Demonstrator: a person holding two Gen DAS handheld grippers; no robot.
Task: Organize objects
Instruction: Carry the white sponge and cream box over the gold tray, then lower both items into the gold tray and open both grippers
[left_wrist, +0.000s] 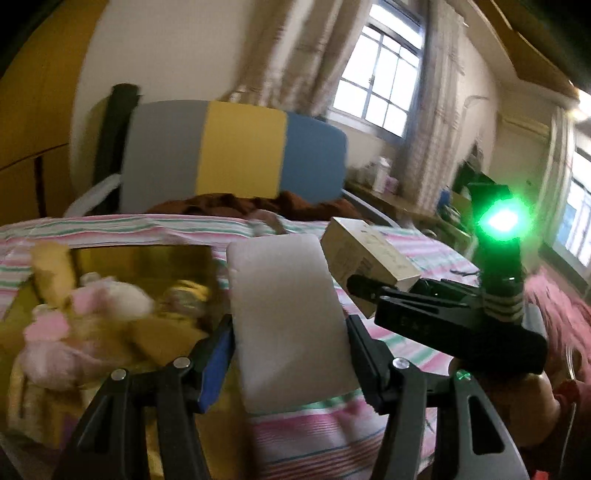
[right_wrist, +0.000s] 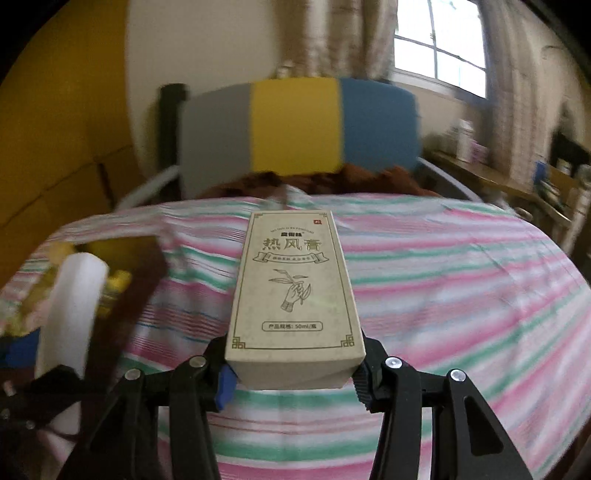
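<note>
My left gripper (left_wrist: 291, 354) is shut on a white foam block (left_wrist: 288, 314) and holds it above the striped bed, just right of a yellow storage box (left_wrist: 155, 258). The box holds a pink plush toy (left_wrist: 85, 325) and other items. My right gripper (right_wrist: 293, 373) is shut on a beige carton with Chinese print (right_wrist: 293, 288), held above the bed. In the left wrist view the carton (left_wrist: 365, 258) and right gripper (left_wrist: 443, 314) sit just right of the foam block. In the right wrist view the foam block (right_wrist: 72, 299) shows at the left by the box (right_wrist: 140, 273).
A pink, green and white striped sheet (right_wrist: 461, 277) covers the bed. A grey, yellow and blue headboard (right_wrist: 295, 125) and a brown blanket (right_wrist: 332, 181) lie beyond. A cluttered wooden shelf (right_wrist: 480, 170) runs along the right under the windows.
</note>
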